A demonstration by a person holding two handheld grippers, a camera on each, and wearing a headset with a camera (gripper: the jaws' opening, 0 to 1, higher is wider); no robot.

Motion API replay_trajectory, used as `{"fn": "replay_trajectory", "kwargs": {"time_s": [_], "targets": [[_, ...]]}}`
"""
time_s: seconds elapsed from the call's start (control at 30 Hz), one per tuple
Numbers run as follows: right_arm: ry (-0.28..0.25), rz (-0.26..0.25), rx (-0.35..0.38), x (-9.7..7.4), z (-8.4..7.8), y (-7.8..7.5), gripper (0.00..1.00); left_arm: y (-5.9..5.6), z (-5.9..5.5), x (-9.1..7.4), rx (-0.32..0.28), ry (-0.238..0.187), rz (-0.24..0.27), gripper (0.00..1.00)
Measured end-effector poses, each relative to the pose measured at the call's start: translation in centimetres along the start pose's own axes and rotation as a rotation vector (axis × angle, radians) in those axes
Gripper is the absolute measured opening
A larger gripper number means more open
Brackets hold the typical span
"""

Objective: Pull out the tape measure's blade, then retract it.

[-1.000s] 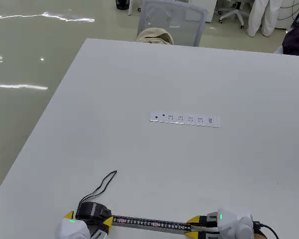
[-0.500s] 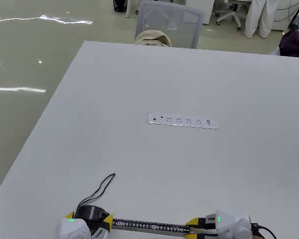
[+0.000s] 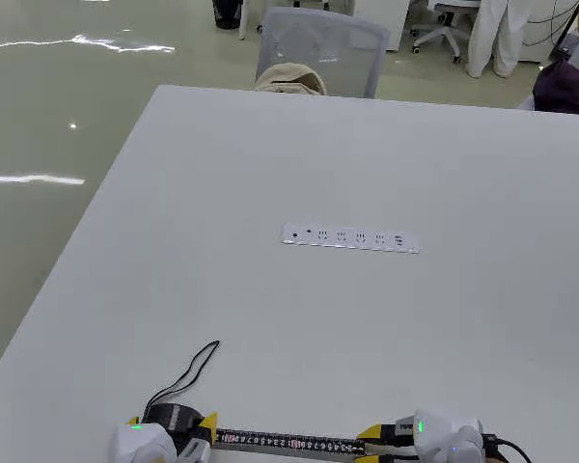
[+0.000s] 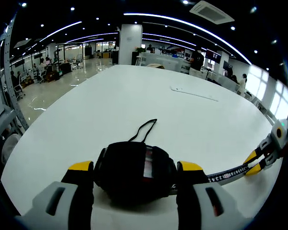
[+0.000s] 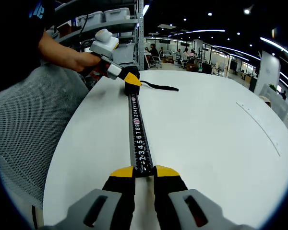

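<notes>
**Lighting and image quality.** Illumination is bright, even and overhead. In the head view the white bench (image 3: 270, 164) is uniformly lit and almost shadowless, while the glossy floor (image 3: 58, 106) carries streaks of glare (image 3: 77, 43). Both gripper views show strong fisheye bending, and the ceiling light strips (image 4: 173, 19) arc toward the edges. The tape measure (image 4: 134, 170) reads as a dark mass over a faint, soft shadow. Numerals on the blade (image 5: 138, 139) are crisp near the right claw (image 5: 144, 171) and soften with distance.
</notes>
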State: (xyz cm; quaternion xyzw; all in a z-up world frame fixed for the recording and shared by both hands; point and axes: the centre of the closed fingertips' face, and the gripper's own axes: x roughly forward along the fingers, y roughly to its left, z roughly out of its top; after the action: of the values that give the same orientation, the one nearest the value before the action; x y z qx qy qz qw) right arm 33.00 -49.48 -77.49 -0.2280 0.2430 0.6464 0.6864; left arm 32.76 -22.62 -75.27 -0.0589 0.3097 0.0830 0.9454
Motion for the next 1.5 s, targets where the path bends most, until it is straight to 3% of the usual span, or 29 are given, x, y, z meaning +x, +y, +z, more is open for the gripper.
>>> {"fn": "replay_trajectory", "kwargs": {"time_s": [0.37, 1.5], "targets": [[-0.007, -0.007, 0.0, -0.1, 0.3, 0.0, 0.13, 0.2, 0.0, -0.2, 0.013, -0.001, 0.035, 0.65], [-0.019, -0.009, -0.018, -0.2, 1.6, -0.2, 0.13, 0.3, -0.1, -0.4, -0.024, 0.022, -0.011, 0.62]]}}
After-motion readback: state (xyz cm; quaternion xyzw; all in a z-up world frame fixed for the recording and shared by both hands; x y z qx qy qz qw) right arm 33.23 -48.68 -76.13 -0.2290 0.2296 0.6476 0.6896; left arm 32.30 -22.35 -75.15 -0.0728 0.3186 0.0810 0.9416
